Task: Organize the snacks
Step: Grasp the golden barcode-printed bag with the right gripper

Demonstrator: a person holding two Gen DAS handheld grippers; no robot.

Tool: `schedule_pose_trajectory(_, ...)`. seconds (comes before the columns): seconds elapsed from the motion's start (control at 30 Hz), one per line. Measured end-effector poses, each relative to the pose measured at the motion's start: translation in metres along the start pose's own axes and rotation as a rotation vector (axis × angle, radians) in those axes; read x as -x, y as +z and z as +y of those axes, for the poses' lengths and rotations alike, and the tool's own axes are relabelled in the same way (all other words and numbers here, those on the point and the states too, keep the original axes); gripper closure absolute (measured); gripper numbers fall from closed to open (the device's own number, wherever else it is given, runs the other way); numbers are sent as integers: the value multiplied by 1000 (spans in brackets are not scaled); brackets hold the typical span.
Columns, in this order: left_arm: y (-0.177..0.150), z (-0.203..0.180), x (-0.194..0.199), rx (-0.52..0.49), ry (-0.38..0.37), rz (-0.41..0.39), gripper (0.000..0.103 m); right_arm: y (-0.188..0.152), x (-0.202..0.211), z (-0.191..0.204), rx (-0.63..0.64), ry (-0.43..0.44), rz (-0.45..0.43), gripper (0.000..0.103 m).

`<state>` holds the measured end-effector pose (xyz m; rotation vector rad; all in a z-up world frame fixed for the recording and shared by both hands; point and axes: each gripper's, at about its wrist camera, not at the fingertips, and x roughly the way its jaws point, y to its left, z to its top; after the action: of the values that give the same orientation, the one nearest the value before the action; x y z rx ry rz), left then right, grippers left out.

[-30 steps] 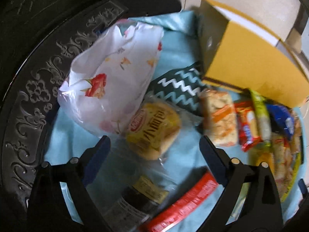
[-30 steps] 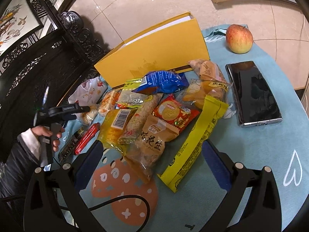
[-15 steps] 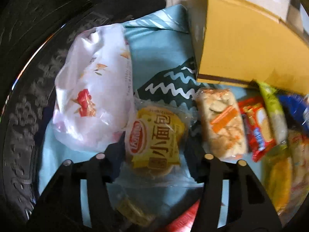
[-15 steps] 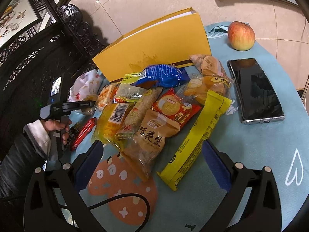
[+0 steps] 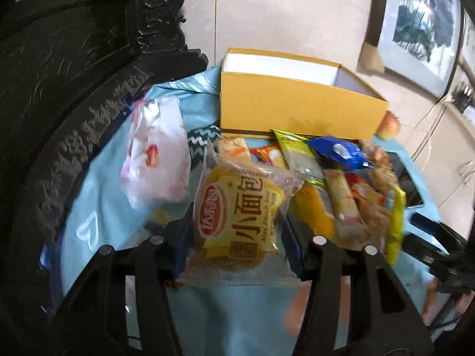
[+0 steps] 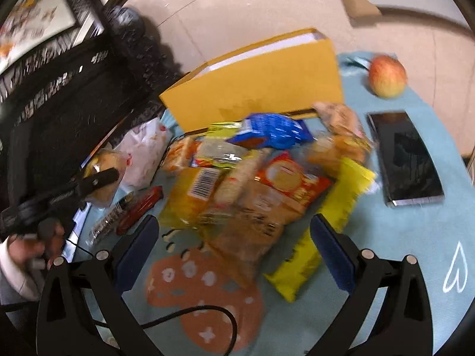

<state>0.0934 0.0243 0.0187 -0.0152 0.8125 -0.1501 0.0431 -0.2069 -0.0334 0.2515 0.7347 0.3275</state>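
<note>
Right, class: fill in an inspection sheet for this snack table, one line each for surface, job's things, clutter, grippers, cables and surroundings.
Surface: light blue cloth with printed patterns.
Job's things: small bread packet clamped in the left gripper; snack pile loose on the cloth; open yellow box behind it, nothing seen inside.
Clutter: apple, phone, white printed bag.
Grippers: left shut on the packet; right gripper open, nothing between its fingers.
Cables: black cable across the cloth.
Surroundings: carved dark furniture, tiled floor, framed picture.
</note>
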Motion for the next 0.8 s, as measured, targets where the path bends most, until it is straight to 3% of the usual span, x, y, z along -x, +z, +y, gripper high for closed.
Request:
schedule_pose_trajectory(0.1, -13, 12, 8, 49, -37, 0, 50, 14, -27, 31, 102, -34, 42, 1)
schedule_pose_trajectory(0.23, -27, 18, 28, 92, -40, -39, 50, 27, -69, 68, 224, -67, 137, 26)
schedule_pose_trajectory(0.33, -25, 25, 29, 101, -33, -52, 50, 24, -104, 77, 259, -158, 240, 29)
schedule_pose_trajectory(0.4, -22, 26, 25, 95, -36, -54, 50, 20, -120, 74, 237, -171, 289, 32)
schedule_pose_trajectory(0.5, -22, 24, 20, 89, -60, -47, 50, 14, -134, 83, 289, -217, 304, 46)
schedule_pose_trajectory(0.53, -22, 24, 19, 88, -61, -42, 50, 17, -132, 83, 273, -205, 306, 63)
schedule_pose_trajectory(0.57, -22, 25, 18, 91, -64, -39, 50, 20, -129, 82, 257, -192, 311, 66)
schedule_pose_trajectory(0.63, -22, 26, 19, 99, -63, -44, 50, 26, -113, 78, 219, -106, 274, 66)
schedule_pose_trajectory(0.8, -19, 21, 23, 85, -59, -49, 50, 36, -51, 63, 159, 17, 171, 66)
